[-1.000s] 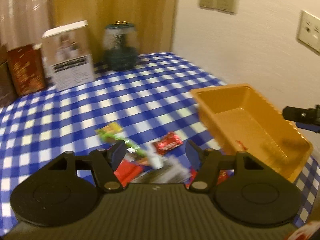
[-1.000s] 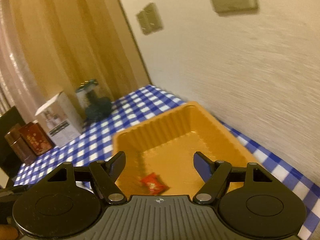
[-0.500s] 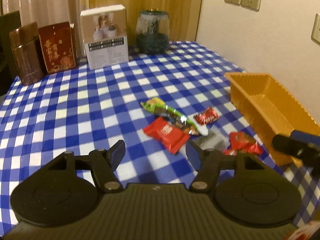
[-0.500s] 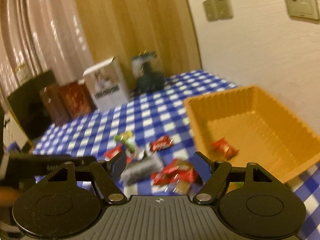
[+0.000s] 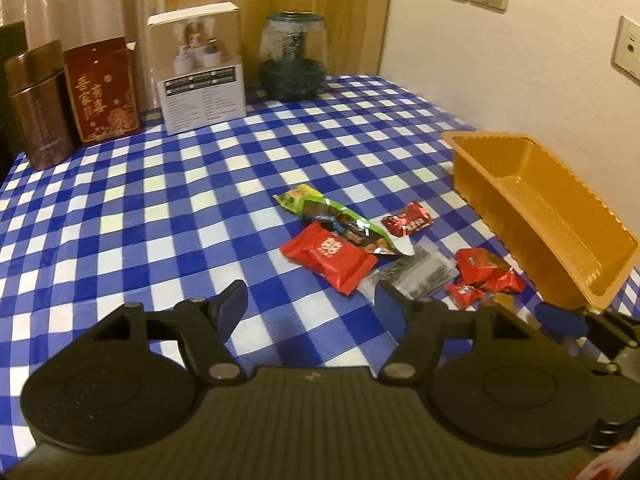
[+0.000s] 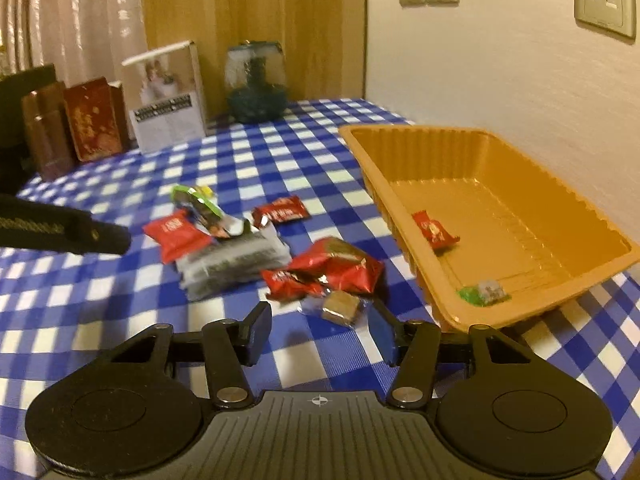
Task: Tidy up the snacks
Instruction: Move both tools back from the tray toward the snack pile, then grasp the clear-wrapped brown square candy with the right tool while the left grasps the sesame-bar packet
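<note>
**Checked bench by cream wall, snacks loose beside orange tray**

Bench under blue-white checked cloth [image 5: 160,216], cream wall with sockets on the right, wood panel and curtain behind. Along the back edge: brown tin [image 5: 38,108], red box [image 5: 102,90], white carton [image 5: 200,68], glass jar [image 5: 292,58].

Orange tray [image 6: 532,172] sits at the right, near the wall. Inside it: one small red snack [image 6: 434,230] and a green-wrapped candy [image 6: 482,294] near the front corner.

Snack pile lies on the cloth just left of the tray: green packet [image 5: 332,220], red square packet [image 5: 330,258], small red bar [image 5: 408,220], grey clear packet [image 6: 236,264], crumpled red wrappers [image 6: 332,270], brown wrapped cube [image 6: 340,306] nearest the right tongs.

Left tongs [image 5: 310,302] hover over the cloth short of the pile, jaws apart at a medium gap, just been widening, nothing between them.

Right tongs [image 6: 320,330] low over the cloth just before the brown cube, jaws just been narrowing but clear of any snack, holding nothing. Right fingertip close to the tray's front corner.
</note>
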`<action>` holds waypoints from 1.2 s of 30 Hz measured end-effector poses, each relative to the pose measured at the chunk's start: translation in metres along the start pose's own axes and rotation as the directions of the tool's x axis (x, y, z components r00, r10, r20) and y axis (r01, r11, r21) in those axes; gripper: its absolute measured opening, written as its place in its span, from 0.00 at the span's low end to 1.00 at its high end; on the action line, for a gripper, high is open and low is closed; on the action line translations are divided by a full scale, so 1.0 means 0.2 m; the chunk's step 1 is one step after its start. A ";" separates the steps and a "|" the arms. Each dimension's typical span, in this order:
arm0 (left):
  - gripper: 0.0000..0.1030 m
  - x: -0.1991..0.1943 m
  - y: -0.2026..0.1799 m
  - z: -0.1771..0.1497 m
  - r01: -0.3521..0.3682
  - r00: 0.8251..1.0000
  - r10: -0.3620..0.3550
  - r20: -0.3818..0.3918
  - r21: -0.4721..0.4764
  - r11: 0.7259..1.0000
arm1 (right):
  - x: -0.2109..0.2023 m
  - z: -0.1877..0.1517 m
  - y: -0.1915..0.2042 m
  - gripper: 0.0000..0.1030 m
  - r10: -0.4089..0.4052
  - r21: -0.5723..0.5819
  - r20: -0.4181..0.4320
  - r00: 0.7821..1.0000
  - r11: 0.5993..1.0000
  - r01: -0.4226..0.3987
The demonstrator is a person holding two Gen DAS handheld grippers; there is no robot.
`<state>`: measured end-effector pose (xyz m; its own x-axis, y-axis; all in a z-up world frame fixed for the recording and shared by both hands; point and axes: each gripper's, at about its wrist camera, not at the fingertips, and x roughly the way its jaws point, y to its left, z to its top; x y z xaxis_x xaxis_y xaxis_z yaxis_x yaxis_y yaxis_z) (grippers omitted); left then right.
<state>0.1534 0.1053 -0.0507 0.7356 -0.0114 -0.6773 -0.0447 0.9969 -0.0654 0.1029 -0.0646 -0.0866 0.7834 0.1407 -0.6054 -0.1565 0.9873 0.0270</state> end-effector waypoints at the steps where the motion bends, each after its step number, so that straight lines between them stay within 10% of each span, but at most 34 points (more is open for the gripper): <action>1: 0.67 0.00 0.00 0.00 0.007 1.000 -0.007 -0.001 0.002 1.000 | 0.01 -0.01 0.00 0.53 -0.013 -0.005 -0.001 1.000 1.000 0.013; 28: 0.67 0.09 -0.05 -0.02 0.075 0.996 -0.073 -0.053 0.038 0.996 | 0.16 0.03 -0.06 0.53 0.013 -0.022 -0.040 0.999 1.000 -0.014; 36: 0.67 0.13 -0.10 -0.04 0.089 0.995 -0.083 -0.063 0.106 0.990 | 0.15 0.03 -0.05 0.38 0.039 -0.020 -0.032 0.999 0.999 -0.039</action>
<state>0.1671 0.0841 -0.0729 0.6927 -0.0991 -0.7144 0.0930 0.9945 -0.0478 0.1318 -0.0708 -0.0991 0.7568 0.1763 -0.6294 -0.1991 0.9794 0.0350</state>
